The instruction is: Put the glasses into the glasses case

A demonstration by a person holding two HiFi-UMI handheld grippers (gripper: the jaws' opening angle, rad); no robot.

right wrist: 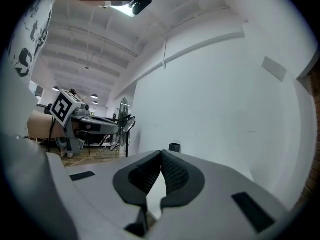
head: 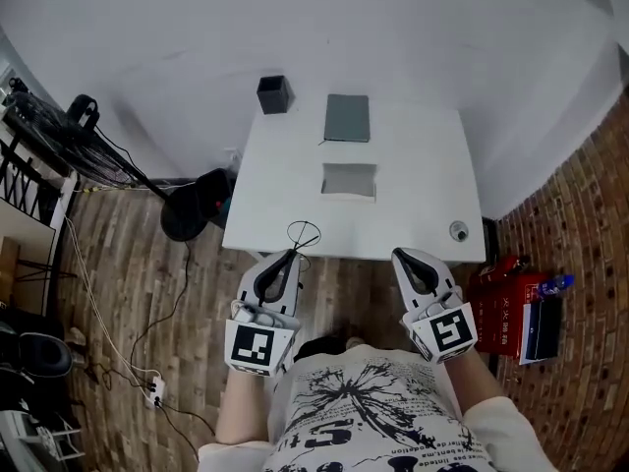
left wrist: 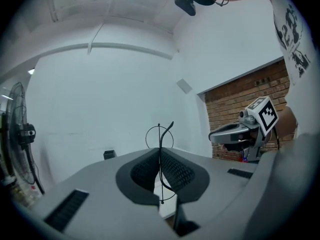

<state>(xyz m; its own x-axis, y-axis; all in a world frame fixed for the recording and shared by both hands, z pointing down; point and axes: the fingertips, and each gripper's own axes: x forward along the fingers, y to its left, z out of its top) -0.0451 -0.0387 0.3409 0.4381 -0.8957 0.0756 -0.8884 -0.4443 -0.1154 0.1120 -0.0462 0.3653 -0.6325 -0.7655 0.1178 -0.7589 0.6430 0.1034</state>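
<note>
**Glasses held at the table's edge**

My left gripper (head: 293,257) pinches the thin wire glasses (left wrist: 159,159), its jaws all but closed on the frame, at the near edge of the white table (head: 423,165). My right gripper (head: 401,256) hangs beside it, jaws together on nothing. Farther across the table lie the grey glasses case (head: 347,118) and an open shallow box (head: 349,180).

The glasses (head: 303,234) were thin dark wire. The bench (head: 423,175) looked smooth, matt white. The floor (head: 128,264) was worn wood planking and the wall (left wrist: 235,101) rough brick. The left tongs (left wrist: 160,154) had dark ribbed pads (left wrist: 175,171).
</note>
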